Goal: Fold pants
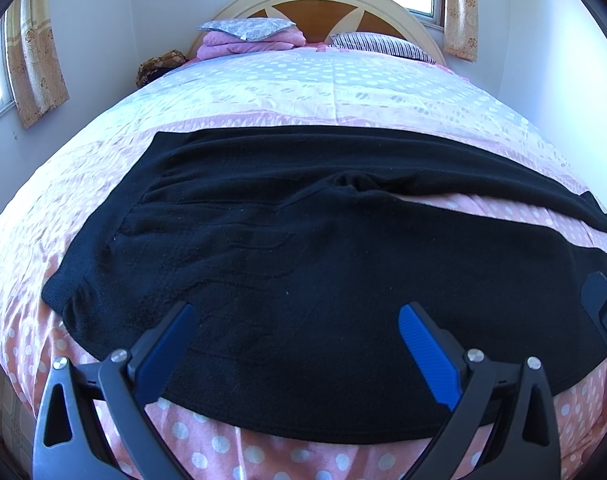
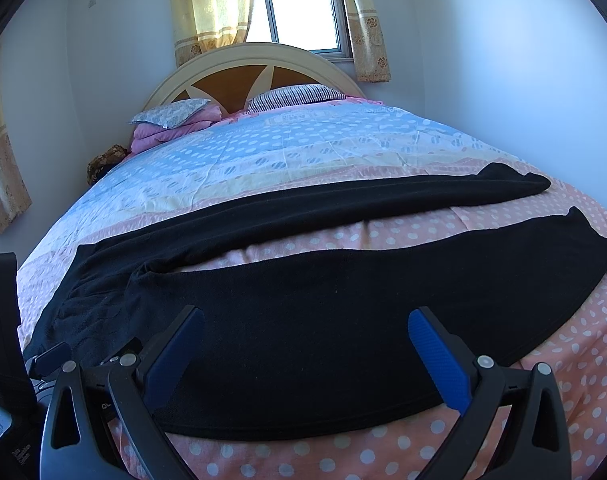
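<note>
Pants: one black pair (image 1: 287,248), spread flat across the near end of the bed (image 1: 343,92), far from the headboard (image 1: 323,4); waist toward the left side, two legs running to the right with a strip of bedspread showing between them.
Legs: two; the nearer one (image 2: 343,320) lies by the foot edge of the bed, the farther one (image 2: 343,204) sits closer to the headboard.
Left gripper (image 1: 297,312): one, two blue fingers spread wide apart, holding nothing, over the waist part of the pants, at the end opposite the headboard.
Right gripper (image 2: 305,318): one, fingers likewise wide apart and holding nothing, over the nearer leg.
Pillows: two against the headboard, a grey patterned one (image 1: 247,28) and a striped one (image 1: 379,46).
Folded blanket: one, pink (image 1: 251,46), under the grey pillow.
Curtains (image 2: 211,4): hanging behind the headboard, flanking one window (image 2: 299,8).
</note>
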Tool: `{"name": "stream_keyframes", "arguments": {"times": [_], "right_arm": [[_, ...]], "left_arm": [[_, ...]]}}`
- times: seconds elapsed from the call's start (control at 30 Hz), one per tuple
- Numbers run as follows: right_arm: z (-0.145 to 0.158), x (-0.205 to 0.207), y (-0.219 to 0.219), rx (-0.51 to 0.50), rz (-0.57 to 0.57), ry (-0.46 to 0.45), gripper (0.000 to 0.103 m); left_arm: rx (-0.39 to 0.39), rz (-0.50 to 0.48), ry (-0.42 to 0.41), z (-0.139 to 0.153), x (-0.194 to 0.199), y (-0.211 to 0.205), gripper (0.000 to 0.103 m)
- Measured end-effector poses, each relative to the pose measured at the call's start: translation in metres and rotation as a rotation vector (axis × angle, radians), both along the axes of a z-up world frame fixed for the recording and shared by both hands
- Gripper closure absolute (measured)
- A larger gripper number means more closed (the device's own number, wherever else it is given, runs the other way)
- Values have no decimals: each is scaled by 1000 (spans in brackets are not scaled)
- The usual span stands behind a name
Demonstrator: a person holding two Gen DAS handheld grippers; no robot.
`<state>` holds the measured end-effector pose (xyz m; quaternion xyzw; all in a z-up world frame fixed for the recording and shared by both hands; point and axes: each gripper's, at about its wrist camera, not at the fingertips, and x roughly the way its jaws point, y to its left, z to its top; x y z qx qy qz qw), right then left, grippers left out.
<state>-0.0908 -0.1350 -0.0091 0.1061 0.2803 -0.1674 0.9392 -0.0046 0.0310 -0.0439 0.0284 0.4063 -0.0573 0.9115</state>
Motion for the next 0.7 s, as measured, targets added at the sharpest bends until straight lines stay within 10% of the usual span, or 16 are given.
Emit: {"name": "stream_keyframes", "arguments": {"times": [0.33, 0.7], "right_arm": [[0, 11, -2, -18, 32, 47, 1], [4, 34, -12, -22, 120, 56, 1]], "left_arm": [[41, 10, -27, 16, 28, 38, 0], [-39, -38, -12, 55, 159, 138, 10]]}}
